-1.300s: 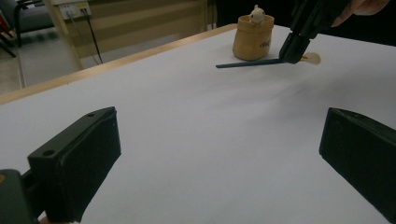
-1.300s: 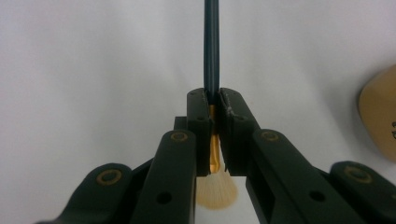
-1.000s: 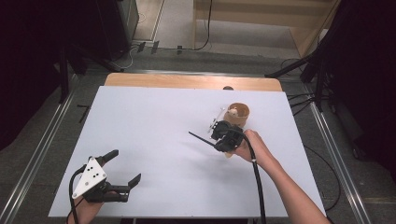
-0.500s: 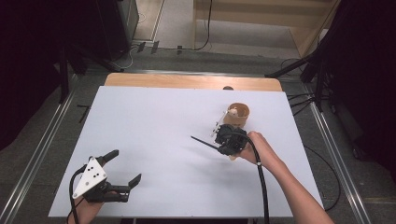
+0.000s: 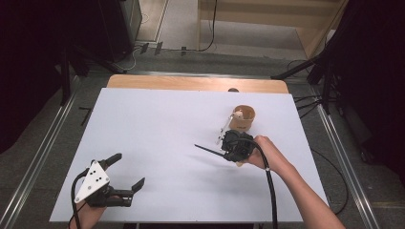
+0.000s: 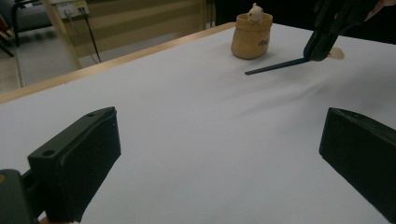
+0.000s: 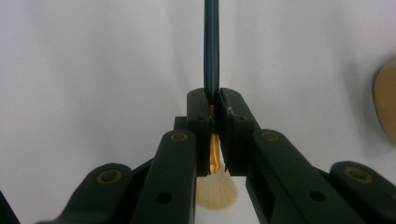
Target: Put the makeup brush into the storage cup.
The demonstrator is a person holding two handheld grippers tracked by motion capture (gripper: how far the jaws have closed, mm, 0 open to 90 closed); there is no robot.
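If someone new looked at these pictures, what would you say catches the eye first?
Most striking is the right claw, right of the table's middle, shut on a brush whose thin dark handle points left over the white table. Just beyond it stands a small tan pot with a pale little figure peeking out of it. At the near left corner, the left claw hangs open, holding nothing.

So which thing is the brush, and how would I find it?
Look at the white table, then at the gripper in the person's right hand, just in front of the small tan holder. Clamped in its jaws is the brush: a thin dark handle pointing left, a gold collar and pale bristles behind, the only long, stick-like thing there.
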